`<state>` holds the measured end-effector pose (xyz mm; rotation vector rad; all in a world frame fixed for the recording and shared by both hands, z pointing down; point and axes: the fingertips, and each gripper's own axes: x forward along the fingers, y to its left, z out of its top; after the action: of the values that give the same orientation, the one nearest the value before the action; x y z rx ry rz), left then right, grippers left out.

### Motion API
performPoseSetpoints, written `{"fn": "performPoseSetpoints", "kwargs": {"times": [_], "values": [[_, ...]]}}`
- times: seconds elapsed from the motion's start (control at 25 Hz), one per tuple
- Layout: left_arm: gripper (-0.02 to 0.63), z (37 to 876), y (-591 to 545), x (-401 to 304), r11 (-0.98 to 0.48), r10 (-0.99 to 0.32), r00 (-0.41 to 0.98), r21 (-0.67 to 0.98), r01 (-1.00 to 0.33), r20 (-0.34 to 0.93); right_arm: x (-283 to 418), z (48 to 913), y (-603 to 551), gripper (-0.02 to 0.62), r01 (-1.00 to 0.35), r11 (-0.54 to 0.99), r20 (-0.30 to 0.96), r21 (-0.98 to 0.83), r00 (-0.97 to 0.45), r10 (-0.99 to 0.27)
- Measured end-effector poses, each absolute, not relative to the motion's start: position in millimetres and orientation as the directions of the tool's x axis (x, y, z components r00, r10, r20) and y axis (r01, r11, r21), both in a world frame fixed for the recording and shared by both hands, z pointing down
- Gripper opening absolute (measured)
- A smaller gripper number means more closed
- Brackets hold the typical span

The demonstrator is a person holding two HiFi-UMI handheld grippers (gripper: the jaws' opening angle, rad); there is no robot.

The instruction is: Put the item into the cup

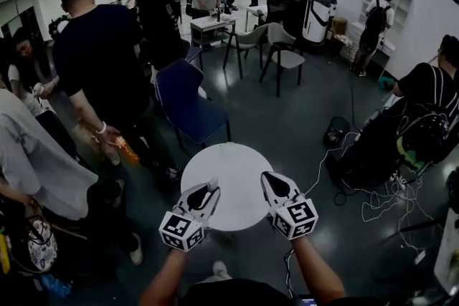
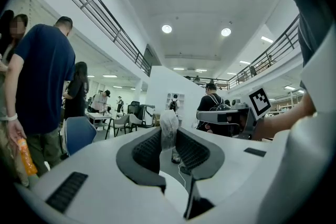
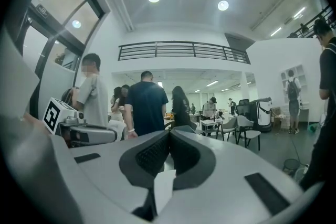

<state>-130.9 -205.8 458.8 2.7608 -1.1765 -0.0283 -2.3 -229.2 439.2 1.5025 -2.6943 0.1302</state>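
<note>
Holding left gripper [image 1: 209,190] and right gripper [image 1: 270,178] side by side, pointing level, over the near edge of a round white table [image 1: 237,161]. Pinching a small whitish crinkled item [image 2: 169,122] in the left jaws, pressing the ribbed pads on both its sides and leaving its top poking up past the tips. Clenching the right jaws tip to tip on nothing. Turning both marker cubes up toward the head camera, reaching in with bare forearms from the bottom of that view. Looking past the table at a blue chair [image 1: 188,100] just behind it and grey chairs [image 1: 280,46] further back. Noting a person in a dark shirt [image 1: 93,46] standing left of the table, back turned, dangling something orange [image 1: 128,151] from one hand. Noting cables [image 1: 380,204] lying tangled on the dark floor to the right.
</note>
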Motion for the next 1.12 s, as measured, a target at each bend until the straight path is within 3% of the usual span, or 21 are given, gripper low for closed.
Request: {"fn": "performPoseSetpoints", "kwargs": {"times": [0.68, 1.12], "values": [[0.091, 464.8, -250.4, -182.9, -0.721, -0.676, 0.736, 0.174, -0.671, 0.037, -50.8, 437.6, -270.2, 0.017, -0.883, 0.468, 0.127, -0.040, -0.469, -0.874], [0.091, 489.1, -264.8, -154.6, -0.746, -0.641, 0.766, 0.187, -0.639, 0.061, -26.8, 458.4, -288.7, 0.017, -0.895, 0.444, 0.149, -0.048, -0.446, -0.883]]}}
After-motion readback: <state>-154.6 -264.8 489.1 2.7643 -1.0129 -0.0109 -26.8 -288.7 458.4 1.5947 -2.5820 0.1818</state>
